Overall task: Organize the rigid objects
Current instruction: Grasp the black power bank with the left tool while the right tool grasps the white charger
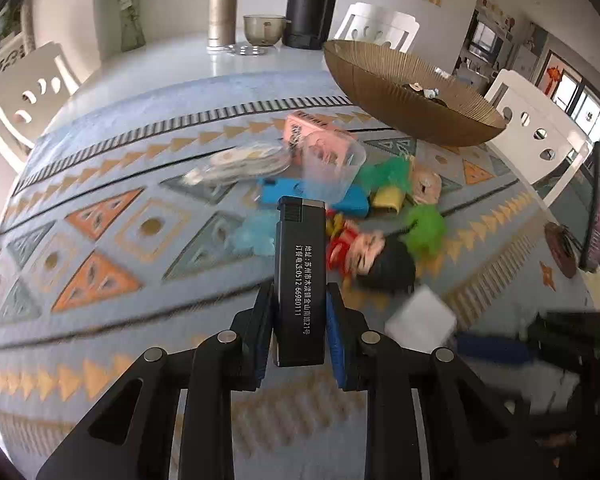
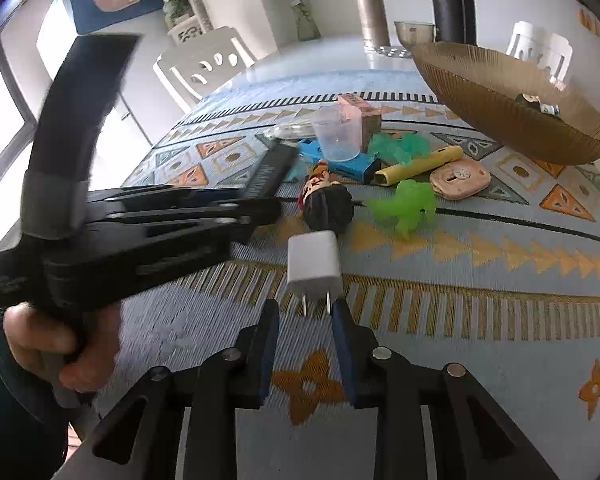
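Your left gripper point(image 1: 299, 300) is clamped on a black lighter point(image 1: 300, 276): slim glossy plastic slab, white printed text down its face, metal cap at the far end, blue ribbed pads pressing both flat sides. Lighter is off the cloth, pointing away from you.

Your right gripper point(image 2: 305, 312) is squeezed narrow around the two metal prongs of a white charger plug point(image 2: 314, 262), a smooth rounded cube; whether the pads actually bite the prongs, can't tell.

Under both: a woven tablecloth point(image 2: 480, 344), blue-grey with orange triangles.

Next out, the clutter pile: doll head point(image 2: 327, 200) with black hair, translucent green rubbery toy point(image 2: 410, 206), yellow tube point(image 2: 420, 164), round-cornered beige case point(image 2: 460, 178), blue flat box point(image 2: 340, 164), clear plastic cup point(image 2: 338, 134), pink carton point(image 2: 362, 114).

Far right: ribbed amber glass bowl point(image 2: 500, 108), small items inside. Beyond, a brushed-metal flask point(image 1: 222, 10).
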A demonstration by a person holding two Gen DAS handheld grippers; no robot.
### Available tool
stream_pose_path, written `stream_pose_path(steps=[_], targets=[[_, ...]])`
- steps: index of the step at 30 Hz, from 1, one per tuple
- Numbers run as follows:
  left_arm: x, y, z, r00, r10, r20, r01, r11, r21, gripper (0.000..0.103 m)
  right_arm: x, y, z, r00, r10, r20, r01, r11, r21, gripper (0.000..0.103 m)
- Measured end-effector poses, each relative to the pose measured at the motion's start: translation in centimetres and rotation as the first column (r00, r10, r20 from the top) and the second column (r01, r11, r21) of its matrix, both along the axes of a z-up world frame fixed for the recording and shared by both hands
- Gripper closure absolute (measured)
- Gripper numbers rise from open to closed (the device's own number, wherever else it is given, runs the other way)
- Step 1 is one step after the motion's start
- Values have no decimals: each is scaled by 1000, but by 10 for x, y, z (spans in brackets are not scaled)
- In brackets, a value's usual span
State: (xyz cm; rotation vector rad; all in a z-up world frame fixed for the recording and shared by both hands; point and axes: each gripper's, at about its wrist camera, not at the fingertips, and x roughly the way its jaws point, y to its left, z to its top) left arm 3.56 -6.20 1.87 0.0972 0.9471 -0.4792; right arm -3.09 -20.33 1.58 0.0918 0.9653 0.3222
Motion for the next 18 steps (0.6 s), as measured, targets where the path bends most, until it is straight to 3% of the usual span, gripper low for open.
stream_pose_path(steps=[3, 4, 5, 8, 12, 15, 18], targets=[[-12, 19, 3, 1000, 25, 9, -25, 1000, -4, 81, -2, -3, 0, 1000, -8, 10, 8, 1000, 1, 58], [-16, 26, 3, 999, 35, 9, -35, 999, -4, 82, 0, -4, 1, 1000, -15, 15, 15, 1000, 2, 47], [-17, 32, 0, 999, 48, 2, -48, 999, 2, 82, 2, -4, 2, 1000, -23, 20, 23, 1000, 6, 45], [-19, 40, -8, 997, 71, -26, -71, 997, -1, 82, 11, 0, 4, 1000, -23, 22, 22, 1000, 17, 45], [-19, 40, -7, 997, 68, -24, -68, 998, -10, 81, 29, 13, -4, 999, -43, 0, 43, 998, -47, 45], [-18, 37, -7, 998, 57, -29, -58, 998, -22, 68, 32, 18, -6, 998, -55, 25, 57, 994, -90, 49], [-14, 32, -7, 998, 65, -21, -66, 998, -23, 67, 33, 19, -6, 996, -80, 42, 85, 988, -128, 55]])
